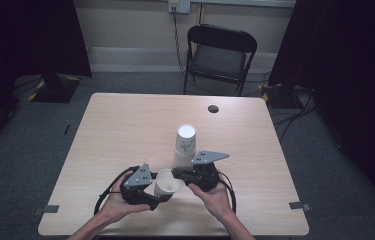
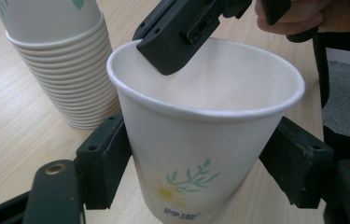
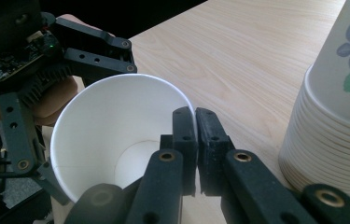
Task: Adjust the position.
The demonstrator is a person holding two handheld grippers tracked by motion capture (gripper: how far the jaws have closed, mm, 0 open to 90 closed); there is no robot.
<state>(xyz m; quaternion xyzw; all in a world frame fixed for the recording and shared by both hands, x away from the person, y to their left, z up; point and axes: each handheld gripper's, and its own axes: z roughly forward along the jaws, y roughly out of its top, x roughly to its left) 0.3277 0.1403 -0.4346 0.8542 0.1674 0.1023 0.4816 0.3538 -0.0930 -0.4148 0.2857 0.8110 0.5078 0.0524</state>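
Dim room, dark curtains either side, a black folding chair (image 1: 220, 55) behind a pale wooden desk (image 1: 125, 130). Near the desk's front edge a single paper cup (image 1: 167, 182) sat between the two grippers, mouth up and tipped slightly. The inverted cup stack (image 1: 185, 146) stood just behind it, close but apart in the left gripper view.

The left gripper (image 1: 147, 192) came in from the cup's left. In its own view the cup (image 2: 205, 140) sat between the two jaws, one on each flank of the wall below the rim. Both looked to be touching the paper, so the jaws were partly closed around the cup and holding it.

The right gripper (image 1: 185, 175) came from the cup's right and slightly behind. In the right gripper view its jaws were pressed almost together at the near rim of the cup (image 3: 116, 135). The left gripper view showed the right gripper (image 2: 182, 42) with its tip dipping over the far rim, into the mouth. Whether paper was pinched between them could not be told; they read as closed at the rim.

Key relation: the cup's long axis ran roughly vertical, with the left jaws across its sides and the right jaws at the lip. Likely a handover or a pulling apart of nested cups, and the lip grip looked the weaker of the two.
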